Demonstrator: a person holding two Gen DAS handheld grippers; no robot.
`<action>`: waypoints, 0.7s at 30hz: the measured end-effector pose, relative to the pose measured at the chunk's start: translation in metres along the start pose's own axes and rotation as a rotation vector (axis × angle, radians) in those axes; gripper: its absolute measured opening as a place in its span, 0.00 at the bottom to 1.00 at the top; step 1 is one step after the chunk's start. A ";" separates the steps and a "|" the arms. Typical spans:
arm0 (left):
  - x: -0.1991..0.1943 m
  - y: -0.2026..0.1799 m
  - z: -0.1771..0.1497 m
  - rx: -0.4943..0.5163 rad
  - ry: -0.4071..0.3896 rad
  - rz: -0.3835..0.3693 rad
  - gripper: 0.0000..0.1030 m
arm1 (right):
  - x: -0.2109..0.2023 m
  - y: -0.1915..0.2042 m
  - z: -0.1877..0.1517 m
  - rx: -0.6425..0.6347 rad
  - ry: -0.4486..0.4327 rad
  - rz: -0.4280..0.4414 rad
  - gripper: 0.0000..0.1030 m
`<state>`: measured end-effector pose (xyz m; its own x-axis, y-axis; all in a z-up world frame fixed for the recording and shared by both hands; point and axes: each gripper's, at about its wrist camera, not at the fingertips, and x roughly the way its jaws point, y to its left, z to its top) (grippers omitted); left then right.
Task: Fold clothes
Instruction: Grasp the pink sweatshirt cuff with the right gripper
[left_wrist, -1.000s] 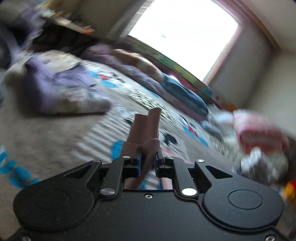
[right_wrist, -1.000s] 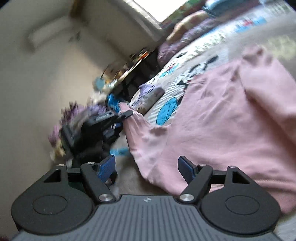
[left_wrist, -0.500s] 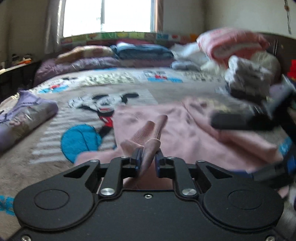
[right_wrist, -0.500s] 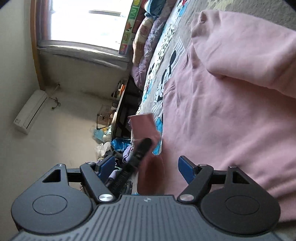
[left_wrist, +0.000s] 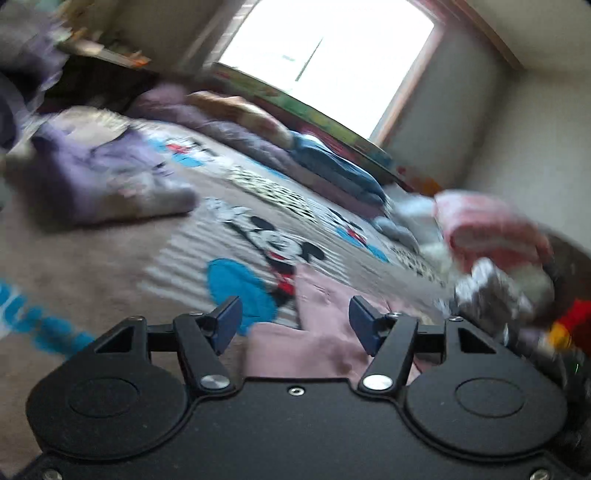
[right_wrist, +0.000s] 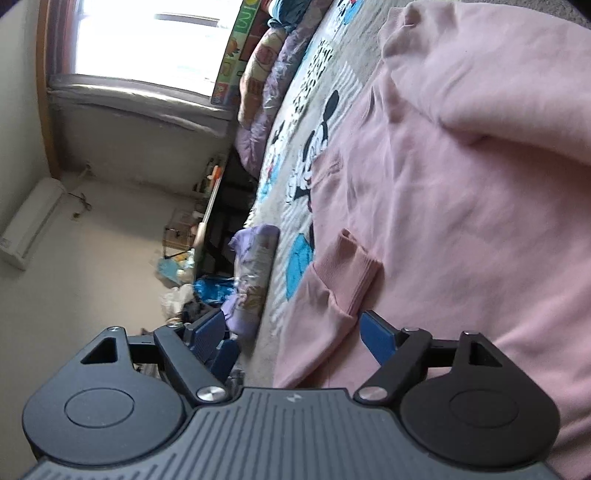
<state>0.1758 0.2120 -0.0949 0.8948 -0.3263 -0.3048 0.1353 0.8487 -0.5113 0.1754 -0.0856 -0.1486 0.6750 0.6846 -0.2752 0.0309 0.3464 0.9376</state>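
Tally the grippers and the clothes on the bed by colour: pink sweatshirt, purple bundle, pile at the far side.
Pink sweatshirt, spread flat: 1
Purple folded bundle: 1
Mixed clothes pile: 1, items inside too blurred to count
Grippers, left gripper and right gripper: 2
Total: 5

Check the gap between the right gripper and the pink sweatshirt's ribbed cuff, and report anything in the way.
Nothing visible blocks it. The right gripper is open, and the ribbed cuff of the pink sweatshirt lies just ahead of its blue pads, folded onto the body.
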 end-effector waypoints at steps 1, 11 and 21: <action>-0.002 0.006 0.001 -0.042 -0.010 0.003 0.61 | 0.001 0.000 -0.003 0.005 -0.005 -0.013 0.76; -0.009 0.015 0.007 -0.096 -0.039 -0.020 0.61 | 0.027 0.020 -0.021 0.019 -0.023 -0.154 0.73; -0.014 0.021 0.010 -0.117 -0.045 -0.039 0.61 | 0.038 0.019 -0.026 0.062 -0.154 -0.153 0.64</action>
<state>0.1702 0.2386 -0.0927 0.9085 -0.3364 -0.2480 0.1217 0.7807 -0.6130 0.1822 -0.0364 -0.1472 0.7637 0.5191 -0.3839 0.1836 0.3954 0.9000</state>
